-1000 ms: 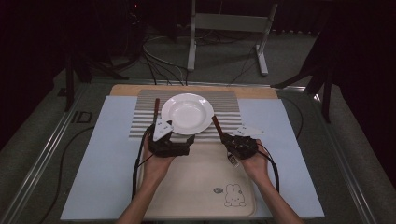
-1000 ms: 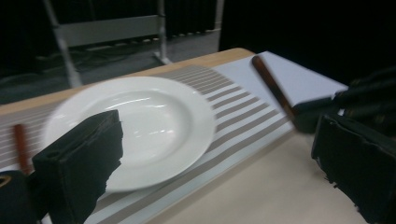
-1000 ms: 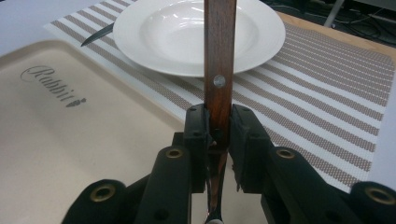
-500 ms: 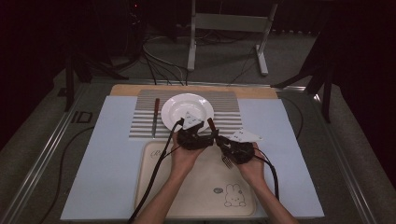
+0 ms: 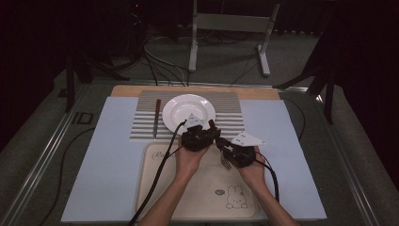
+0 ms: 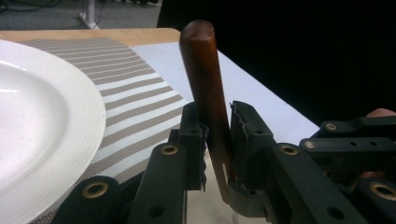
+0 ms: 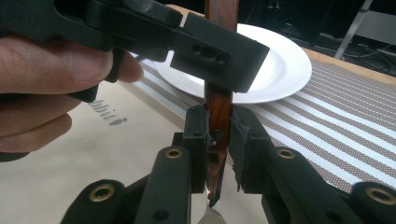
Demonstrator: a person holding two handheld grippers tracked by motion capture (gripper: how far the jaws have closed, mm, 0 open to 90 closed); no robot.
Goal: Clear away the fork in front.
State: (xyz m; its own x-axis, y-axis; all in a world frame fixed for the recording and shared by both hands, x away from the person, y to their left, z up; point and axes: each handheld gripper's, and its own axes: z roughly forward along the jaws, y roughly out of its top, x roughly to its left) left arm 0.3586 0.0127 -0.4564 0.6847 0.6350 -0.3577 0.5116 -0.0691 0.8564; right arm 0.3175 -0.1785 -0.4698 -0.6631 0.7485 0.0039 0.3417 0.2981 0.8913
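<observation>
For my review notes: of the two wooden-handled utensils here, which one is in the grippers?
The fork beside the plate's right edge: left gripper and right gripper both clamp its brown handle. The other utensil lies untouched on the striped mat, left of the plate.

We see a lab-like recording room: dark curtained surrounds, loose cables [image 5: 160, 56] on grey floor, a metal stand [image 5: 226, 28], and a table [image 5: 108, 188] staged with placemats.

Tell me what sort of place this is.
Probably a recording lab set up as a dining spot: a white plate on a striped placemat, cables and a metal stand on the floor beyond.
</observation>
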